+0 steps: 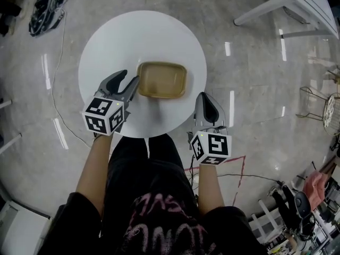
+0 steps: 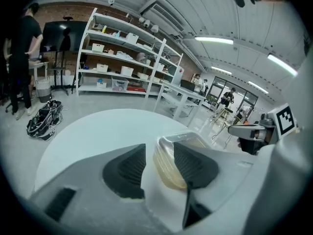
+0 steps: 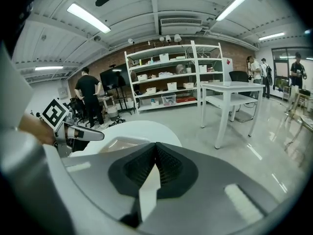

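Standing apart, the left gripper's jaws frame the edge of a tan lidded plastic container without closing on it. The right gripper has its jaws pressed together on nothing, at the rim of the round white table, where the container sits mid-table. Around it lie a glossy grey stone floor, a cable bundle and white shelving against brick. Lettering on the container lid is too small to read.

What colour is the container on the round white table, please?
The container is a translucent tan-brown, seen best in the head view.
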